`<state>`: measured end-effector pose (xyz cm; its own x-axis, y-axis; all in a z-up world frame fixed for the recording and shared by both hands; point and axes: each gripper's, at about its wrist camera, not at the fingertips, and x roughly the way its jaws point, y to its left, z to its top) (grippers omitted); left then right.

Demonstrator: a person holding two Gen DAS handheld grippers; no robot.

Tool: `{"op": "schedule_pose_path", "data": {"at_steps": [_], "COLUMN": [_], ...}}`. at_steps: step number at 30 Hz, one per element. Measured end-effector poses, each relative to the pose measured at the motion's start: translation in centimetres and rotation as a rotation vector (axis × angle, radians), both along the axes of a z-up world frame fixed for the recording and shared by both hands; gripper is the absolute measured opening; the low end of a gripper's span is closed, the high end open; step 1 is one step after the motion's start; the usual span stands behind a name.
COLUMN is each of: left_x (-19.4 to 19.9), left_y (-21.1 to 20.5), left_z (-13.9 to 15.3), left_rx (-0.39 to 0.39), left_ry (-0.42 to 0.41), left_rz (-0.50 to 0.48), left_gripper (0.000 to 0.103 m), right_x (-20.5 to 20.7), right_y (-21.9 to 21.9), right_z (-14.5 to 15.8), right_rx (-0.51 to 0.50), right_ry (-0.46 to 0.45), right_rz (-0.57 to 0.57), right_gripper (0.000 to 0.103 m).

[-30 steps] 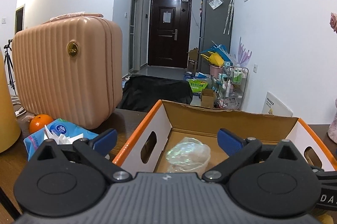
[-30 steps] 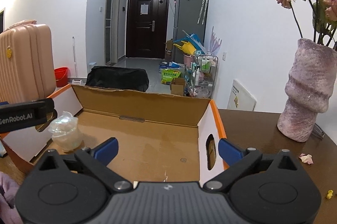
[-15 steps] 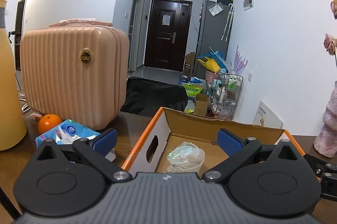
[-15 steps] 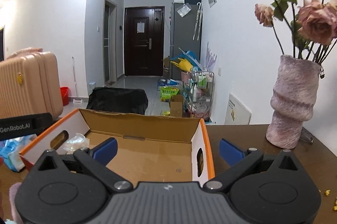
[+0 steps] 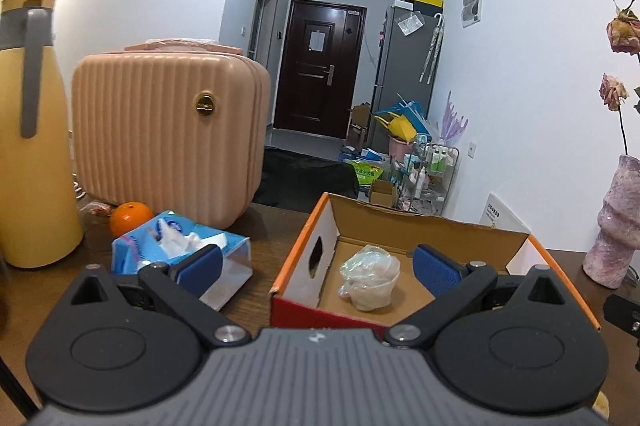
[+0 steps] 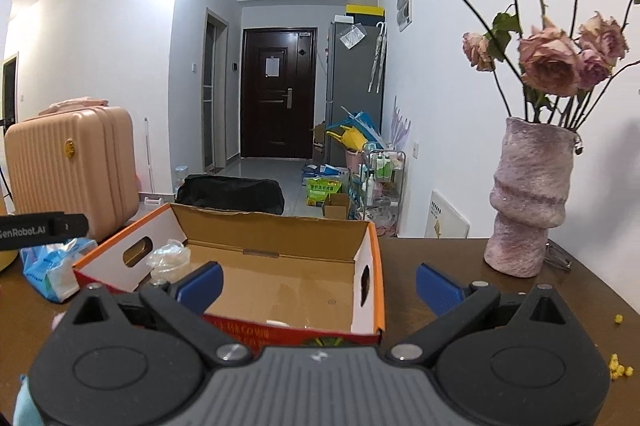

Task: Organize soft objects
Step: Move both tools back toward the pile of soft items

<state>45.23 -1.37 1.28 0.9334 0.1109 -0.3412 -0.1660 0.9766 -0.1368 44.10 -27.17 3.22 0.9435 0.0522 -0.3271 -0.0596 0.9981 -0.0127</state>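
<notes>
1. Left gripper: jaws wide apart, holding nothing.
2. Right gripper: jaws wide apart, holding nothing.
3. Crumpled plastic bag lies inside cardboard box, left end.
4. Tissue pack on table, left of box.

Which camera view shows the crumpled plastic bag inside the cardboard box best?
The left wrist view: the plastic bag lies whole and unobstructed on the box floor. In the right wrist view the bag sits in the box's left corner, partly hidden behind the right gripper.
</notes>
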Motion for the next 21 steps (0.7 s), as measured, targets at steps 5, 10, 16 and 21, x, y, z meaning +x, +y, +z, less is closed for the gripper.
{"op": "schedule_pose_path", "data": {"at_steps": [5,10,16,21], "left_x": [-1.8,-3.7,-6.0,-8.1], "left_y": [0.5,1.0,1.6,1.7], "left_z": [-0.4,-0.6,-0.9,-0.9], "left_rx": [0.010,0.020,0.036,0.051], "left_ry": [0.002,0.002,0.008,0.007], "left_rz": [0.008,0.018,0.025,0.018], "left_gripper": [0.103,0.103,0.103,0.103], "right_x": [-2.1,-4.3,-7.3,-9.7], "right_y": [-0.1,-0.2,0.2,0.9], "right_z": [-0.5,-1.0,-2.1,-2.5], "right_rx": [-0.012,-0.003,0.013,-0.008], "right_ry": [-0.021,-0.033,-0.061,-0.080], "right_rz": [-0.006,0.001,0.005,0.024], "right_gripper": [0.103,0.103,0.103,0.103]}}
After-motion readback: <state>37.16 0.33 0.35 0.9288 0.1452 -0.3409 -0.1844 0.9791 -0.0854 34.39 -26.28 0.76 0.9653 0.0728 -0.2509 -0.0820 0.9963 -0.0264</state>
